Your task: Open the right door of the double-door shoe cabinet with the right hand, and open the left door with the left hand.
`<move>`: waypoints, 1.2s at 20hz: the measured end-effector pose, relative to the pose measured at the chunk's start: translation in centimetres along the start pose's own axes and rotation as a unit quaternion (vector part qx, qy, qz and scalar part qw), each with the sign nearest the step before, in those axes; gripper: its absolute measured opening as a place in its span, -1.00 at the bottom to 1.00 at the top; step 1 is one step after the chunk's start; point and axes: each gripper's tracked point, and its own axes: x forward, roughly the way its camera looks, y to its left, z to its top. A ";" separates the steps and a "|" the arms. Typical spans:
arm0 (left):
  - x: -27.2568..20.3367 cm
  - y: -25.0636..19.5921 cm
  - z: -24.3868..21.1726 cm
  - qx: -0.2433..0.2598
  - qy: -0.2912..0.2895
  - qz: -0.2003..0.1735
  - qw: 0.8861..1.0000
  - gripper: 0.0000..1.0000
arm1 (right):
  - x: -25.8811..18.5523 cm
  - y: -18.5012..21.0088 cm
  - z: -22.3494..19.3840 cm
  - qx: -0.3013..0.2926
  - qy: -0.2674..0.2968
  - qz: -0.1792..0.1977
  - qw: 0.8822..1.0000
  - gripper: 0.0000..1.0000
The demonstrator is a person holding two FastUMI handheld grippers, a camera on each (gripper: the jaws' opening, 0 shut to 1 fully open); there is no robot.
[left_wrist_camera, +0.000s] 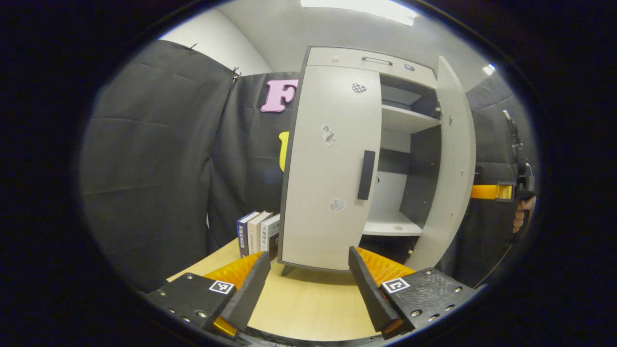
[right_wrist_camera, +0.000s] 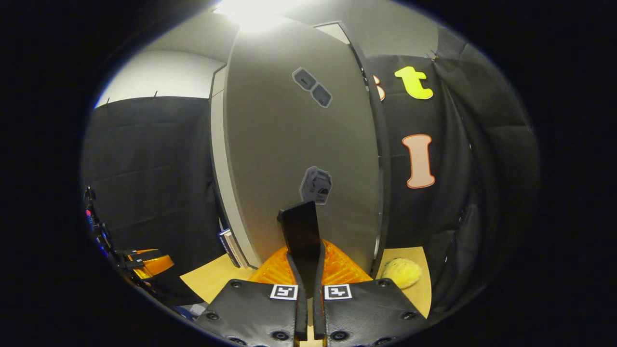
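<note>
The double-door shoe cabinet (left_wrist_camera: 337, 159) stood on a light wooden table (left_wrist_camera: 308, 308), with 3 books (left_wrist_camera: 258, 233) upright just beside its left flank. Of its 2 doors, the right door (left_wrist_camera: 450, 164) was swung wide, baring the shelves (left_wrist_camera: 407, 120) inside, so that half of the job looked done. In the right gripper view the right gripper (right_wrist_camera: 307, 250) had its fingers clenched on that door's dark handle (right_wrist_camera: 300, 229), pressing it from both sides. The left door (left_wrist_camera: 332, 168) sat shut, or nearly so, its dark handle (left_wrist_camera: 366, 174) untouched. The left gripper (left_wrist_camera: 308, 270) hung in front of the cabinet's base with fingers spread apart and nothing between them, well below the handle. Judging by this, the left door remained to be opened: the left gripper would need to rise, close on the handle and pull. A yellow fuzzy object (right_wrist_camera: 402, 272) lay on the table past the open door.
</note>
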 end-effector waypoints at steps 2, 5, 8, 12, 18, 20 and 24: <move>0.8 0.8 0.1 0.002 -0.001 -0.004 1.000 0.89 | -0.2 -0.2 0.1 0.001 0.001 -0.011 1.000 -0.88; 1.8 1.8 0.2 -0.010 -0.007 -0.004 1.000 0.89 | -0.4 -0.6 0.2 0.003 0.000 -0.023 1.000 -0.95; 2.8 2.8 -0.3 -0.031 -0.008 -0.002 0.999 0.89 | -0.5 -1.3 0.0 0.006 -0.002 -0.048 0.999 -0.96; 3.8 4.4 -0.4 -0.030 -0.011 0.003 0.999 0.90 | -0.7 -3.3 0.3 -0.006 -0.012 -0.084 0.996 -0.89; 4.8 6.4 0.1 -0.034 -0.016 0.004 0.999 0.89 | -1.2 -6.6 0.6 0.001 -0.026 -0.147 0.989 -0.92; 5.3 6.8 0.3 -0.027 -0.017 -0.001 0.999 0.90 | -1.1 -5.1 0.4 0.021 -0.026 -0.127 0.991 -0.91; 5.9 6.9 0.9 -0.022 -0.021 -0.014 0.999 0.90 | -1.2 -6.2 0.9 0.035 -0.052 -0.158 0.985 -0.91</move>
